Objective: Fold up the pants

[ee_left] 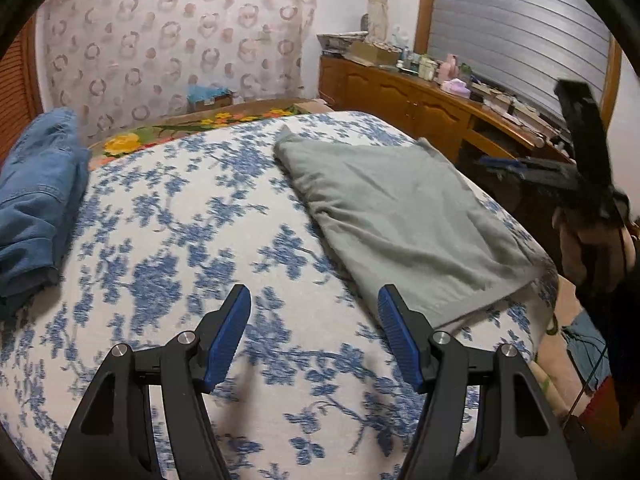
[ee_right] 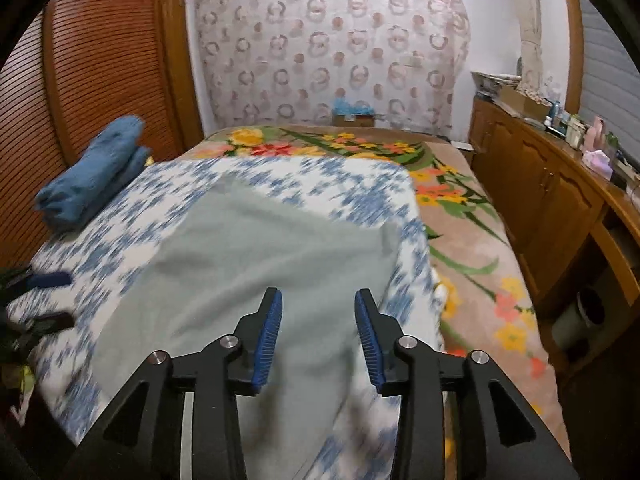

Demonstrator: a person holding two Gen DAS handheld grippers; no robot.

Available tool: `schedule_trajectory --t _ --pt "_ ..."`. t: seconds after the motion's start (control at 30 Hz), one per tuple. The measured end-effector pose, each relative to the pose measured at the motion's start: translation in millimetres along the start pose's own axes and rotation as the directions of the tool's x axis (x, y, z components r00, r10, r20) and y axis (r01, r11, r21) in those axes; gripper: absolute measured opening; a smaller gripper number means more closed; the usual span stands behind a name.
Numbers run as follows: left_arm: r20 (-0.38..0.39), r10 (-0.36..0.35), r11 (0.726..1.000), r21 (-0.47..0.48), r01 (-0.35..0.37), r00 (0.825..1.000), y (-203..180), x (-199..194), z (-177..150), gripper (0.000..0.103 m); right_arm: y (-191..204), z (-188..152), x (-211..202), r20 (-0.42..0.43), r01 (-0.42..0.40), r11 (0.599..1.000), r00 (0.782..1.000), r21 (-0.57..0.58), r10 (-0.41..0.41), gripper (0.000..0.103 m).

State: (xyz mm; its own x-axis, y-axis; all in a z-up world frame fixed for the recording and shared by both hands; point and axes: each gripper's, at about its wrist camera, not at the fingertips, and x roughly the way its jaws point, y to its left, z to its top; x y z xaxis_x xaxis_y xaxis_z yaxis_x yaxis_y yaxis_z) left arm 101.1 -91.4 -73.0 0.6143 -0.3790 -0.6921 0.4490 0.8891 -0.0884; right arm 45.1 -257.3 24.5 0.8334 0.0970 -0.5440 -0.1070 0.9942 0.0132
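Observation:
Folded grey-green pants (ee_left: 404, 216) lie flat on the blue-flowered bedspread (ee_left: 192, 240), toward its right side. My left gripper (ee_left: 314, 300) hovers open over bare bedspread just left of the pants' near edge, nothing between its blue pads. In the right wrist view the same pants (ee_right: 256, 264) fill the middle, and my right gripper (ee_right: 318, 304) stands open above their near part, pads apart and not pressing the cloth. The right gripper also shows at the right edge of the left view, held by a hand (ee_left: 592, 248).
Folded blue jeans (ee_left: 36, 208) sit at the bed's left edge, near a wooden louvred door (ee_right: 92, 80). A flowered blanket (ee_right: 472, 248) covers the bed's right side. A cluttered wooden sideboard (ee_right: 560, 184) runs along the right wall. A patterned curtain (ee_right: 332, 48) hangs behind.

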Motion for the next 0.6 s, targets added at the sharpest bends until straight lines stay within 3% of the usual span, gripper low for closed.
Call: schedule_trajectory --t 0.13,0.47,0.6 --pt "-0.011 -0.036 0.999 0.014 0.036 0.999 -10 3 -2 0.067 6 -23 -21 -0.003 -0.015 1.0 1.0 0.008 0.015 0.042" --pt "-0.068 -0.127 0.991 0.029 0.129 0.99 -29 14 -8 0.035 5 -42 -42 -0.025 -0.012 1.0 1.0 0.018 0.012 0.042" --pt "-0.094 -0.154 0.987 0.037 0.158 0.984 -37 19 -12 0.028 5 -46 -38 -0.04 -0.009 1.0 0.999 0.018 0.01 0.042"
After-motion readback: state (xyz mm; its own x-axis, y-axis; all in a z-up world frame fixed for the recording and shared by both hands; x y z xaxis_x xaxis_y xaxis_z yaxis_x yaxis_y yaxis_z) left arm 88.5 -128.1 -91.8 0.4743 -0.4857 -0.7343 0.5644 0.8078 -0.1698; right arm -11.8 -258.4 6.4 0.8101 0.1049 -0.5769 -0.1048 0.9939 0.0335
